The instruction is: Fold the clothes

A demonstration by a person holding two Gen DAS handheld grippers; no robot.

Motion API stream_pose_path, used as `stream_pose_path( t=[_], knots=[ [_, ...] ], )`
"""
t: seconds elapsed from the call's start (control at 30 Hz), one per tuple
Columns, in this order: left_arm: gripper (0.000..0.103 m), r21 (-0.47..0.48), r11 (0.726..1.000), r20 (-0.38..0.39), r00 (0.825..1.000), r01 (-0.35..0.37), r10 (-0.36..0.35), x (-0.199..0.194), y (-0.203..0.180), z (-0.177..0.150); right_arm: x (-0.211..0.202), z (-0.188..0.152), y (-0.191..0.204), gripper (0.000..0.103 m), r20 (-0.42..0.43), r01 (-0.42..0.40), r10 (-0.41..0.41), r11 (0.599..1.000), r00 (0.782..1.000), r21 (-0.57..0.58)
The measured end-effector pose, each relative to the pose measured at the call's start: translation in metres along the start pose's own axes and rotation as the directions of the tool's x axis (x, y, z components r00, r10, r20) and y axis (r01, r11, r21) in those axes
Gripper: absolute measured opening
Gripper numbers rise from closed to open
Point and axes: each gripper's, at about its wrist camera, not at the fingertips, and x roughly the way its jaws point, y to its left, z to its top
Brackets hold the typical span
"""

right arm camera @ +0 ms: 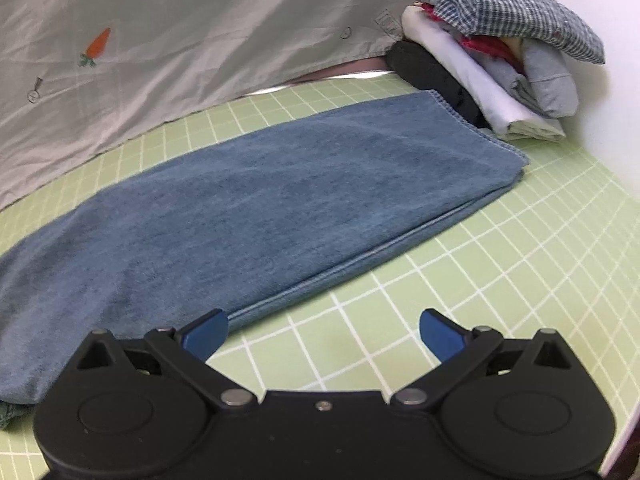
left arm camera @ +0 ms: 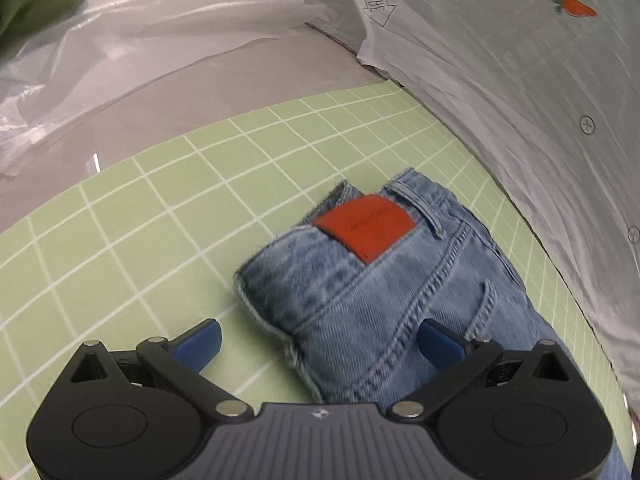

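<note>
Both tools are spread wide and hold nothing. The left tool [left arm camera: 320, 344] hangs low over the jeans [left arm camera: 400, 300], which lie on the green grid mat [left arm camera: 140, 220] with the waistband and its red patch [left arm camera: 366, 226] pointing away from the camera; one blue finger [left arm camera: 440, 346] sits above the denim and the other above bare mat, just beside the waistband's folded edge. The right tool [right arm camera: 324, 334] hovers over bare mat at the near long edge of the blue towel [right arm camera: 260, 200], which already lies doubled lengthwise and flat. The work seems to stand between grips: one fold looks finished and nothing is pinched yet. A fair guess at the next move is for each tool to drop onto an edge or corner, close on all layers together, and carry it across for another fold; which of the two pieces is to be handled I cannot tell. The jeans' legs run out of the left view, so how far they are folded is hidden, and the denim there is a little blurred. The towel's left end is likewise cut off. A stack of folded clothes [right arm camera: 504, 56] stands on the far corner of the desk past the towel, and a white sheet with a carrot print [right arm camera: 200, 40] borders the mat.
</note>
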Motion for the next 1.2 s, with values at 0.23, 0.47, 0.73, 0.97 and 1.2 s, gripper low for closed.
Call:
stream_pose_path(
  t=[0.23, 0.47, 0.73, 0.97, 1.2],
  knots=[
    [0.046, -0.043, 0.999, 0.045, 0.999, 0.009, -0.007, 0.003, 0.002, 0.011, -0.004, -0.001, -0.003, 0.103, -0.009, 0.033, -0.033, 0.999, 0.999, -0.01],
    [0.023, 0.009, 1.0, 0.14, 0.99, 0.029, -0.03, -0.022, -0.01, 0.03, -0.008, -0.002, -0.016, 0.103, 0.028, 0.009, -0.009, 1.0, 1.0, -0.005],
    [0.02, 0.038, 0.995, 0.308, 0.948, -0.094, 0.078, -0.067, -0.025, 0.052, -0.002, -0.005, -0.062, 0.103, 0.041, -0.004, 0.003, 0.999, 0.999, 0.037],
    [0.018, 0.246, 0.967, 0.353, 0.935, -0.063, -0.029, -0.083, -0.104, 0.004, 0.025, 0.008, -0.101, 0.103, 0.017, -0.009, 0.007, 0.995, 1.0, 0.104],
    [0.019, 0.511, 0.858, 0.218, 0.957, 0.057, -0.193, -0.065, -0.214, -0.095, 0.055, 0.034, -0.112, 0.103, 0.04, -0.046, 0.041, 0.993, 0.998, 0.106]
  ],
)
